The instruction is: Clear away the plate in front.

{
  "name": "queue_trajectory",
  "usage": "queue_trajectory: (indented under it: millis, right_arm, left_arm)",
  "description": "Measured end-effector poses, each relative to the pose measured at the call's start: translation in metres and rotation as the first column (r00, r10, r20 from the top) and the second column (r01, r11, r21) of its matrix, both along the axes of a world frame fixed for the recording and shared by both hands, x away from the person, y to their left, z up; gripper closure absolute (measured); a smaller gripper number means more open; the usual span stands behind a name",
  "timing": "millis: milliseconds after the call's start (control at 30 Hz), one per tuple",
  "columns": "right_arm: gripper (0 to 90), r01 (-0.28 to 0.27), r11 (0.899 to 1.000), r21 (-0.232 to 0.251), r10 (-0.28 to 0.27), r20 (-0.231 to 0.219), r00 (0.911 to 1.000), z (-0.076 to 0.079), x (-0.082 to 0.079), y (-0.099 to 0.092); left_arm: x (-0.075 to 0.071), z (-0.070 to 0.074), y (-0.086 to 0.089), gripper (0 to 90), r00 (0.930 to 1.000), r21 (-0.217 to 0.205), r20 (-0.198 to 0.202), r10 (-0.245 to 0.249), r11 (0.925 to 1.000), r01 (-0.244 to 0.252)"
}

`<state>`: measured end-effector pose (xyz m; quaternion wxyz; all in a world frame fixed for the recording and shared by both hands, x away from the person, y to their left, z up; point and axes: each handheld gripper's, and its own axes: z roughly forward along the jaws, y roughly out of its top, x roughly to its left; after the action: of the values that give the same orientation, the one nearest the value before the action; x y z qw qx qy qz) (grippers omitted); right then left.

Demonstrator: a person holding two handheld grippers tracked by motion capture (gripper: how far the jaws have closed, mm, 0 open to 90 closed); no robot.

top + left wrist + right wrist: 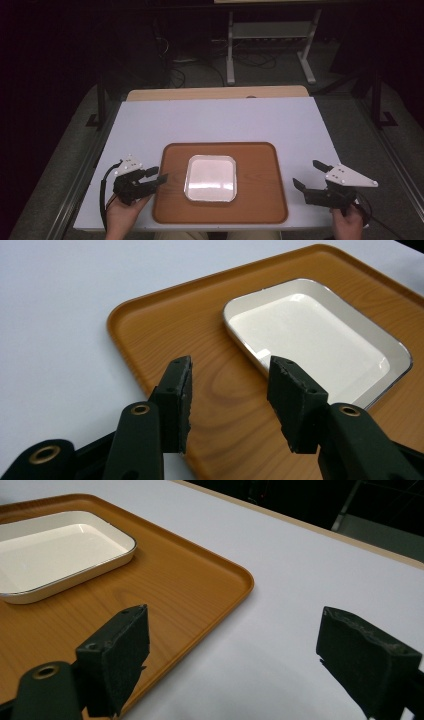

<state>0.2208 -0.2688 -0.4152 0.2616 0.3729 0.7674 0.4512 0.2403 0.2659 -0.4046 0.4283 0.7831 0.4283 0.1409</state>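
Plainly, two hand-held grippers, left (161, 176) and right (307, 175), gape empty beside one tray (260, 170).

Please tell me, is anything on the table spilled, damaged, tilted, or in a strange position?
Nothing stands out. The white dish lies flat and empty near the middle of the wooden tray, which sits square on the white table. The left gripper and right gripper are open and hold nothing.
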Motion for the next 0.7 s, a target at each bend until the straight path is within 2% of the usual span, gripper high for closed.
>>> queue_trajectory:
  millis: [200,400,600,700]
  right_arm:
    - [13.0,0.006,1.0,-0.002,-0.006,-0.003,1.0,0.0,0.001,0.0]
    - [13.0,0.005,1.0,-0.009,-0.005,-0.01,0.9999,-0.001,0.002,0.001]
    - [13.0,0.004,1.0,-0.013,-0.004,-0.012,0.9999,-0.001,0.002,0.002]
    - [13.0,-0.004,1.0,-0.01,0.004,-0.006,1.0,0.0,0.001,0.002]
  left_arm:
    - [-0.006,0.0,0.015,51.7,0.9998,0.013,0.014,0.011,0.9999,-0.011]
    - [-0.011,0.0,0.031,50.5,0.9992,0.006,0.028,0.03,0.9995,-0.03]
    - [-0.016,-0.011,0.04,46.1,0.9987,-0.01,0.009,0.051,0.9986,-0.051]
    - [-0.016,-0.016,0.039,44.7,0.9988,0.011,-0.006,0.048,0.9988,-0.048]
